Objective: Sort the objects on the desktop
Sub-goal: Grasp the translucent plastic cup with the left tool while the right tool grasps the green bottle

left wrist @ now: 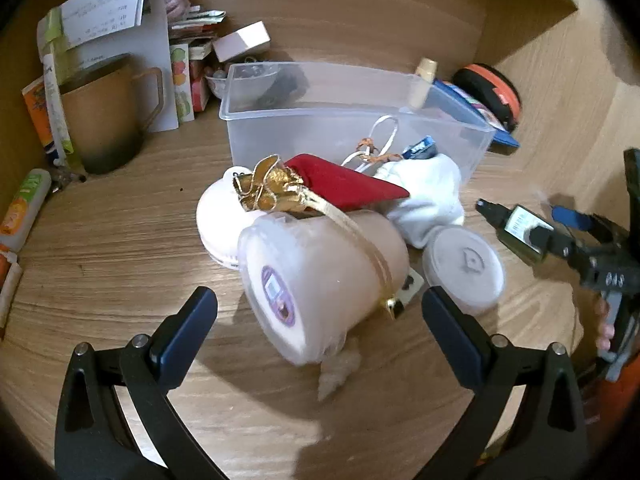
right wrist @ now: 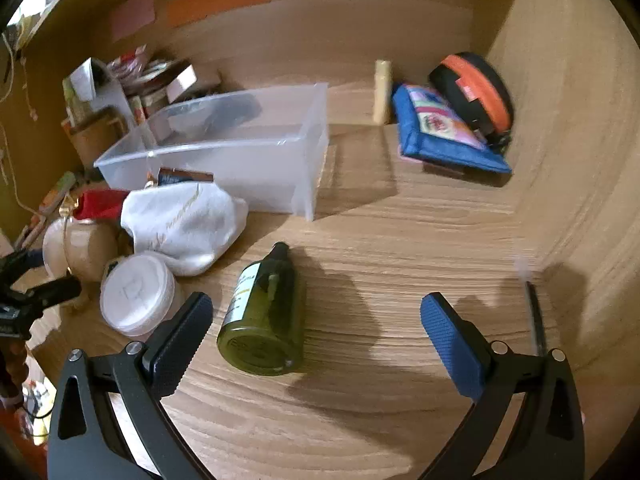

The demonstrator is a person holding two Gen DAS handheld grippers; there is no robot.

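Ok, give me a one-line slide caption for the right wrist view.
Open right tool poised over a green bottle lying on the wooden desk, clear plastic bin behind.

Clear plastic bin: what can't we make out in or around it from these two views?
- Clear plastic bin contents, left wrist view: frosted walls blur the dark items at the back.
- Green bottle label, right wrist view: too small and blurred to read.
- Blue pouch, left wrist view: mostly hidden behind the bin.
- White cloth hides whatever lies under it.
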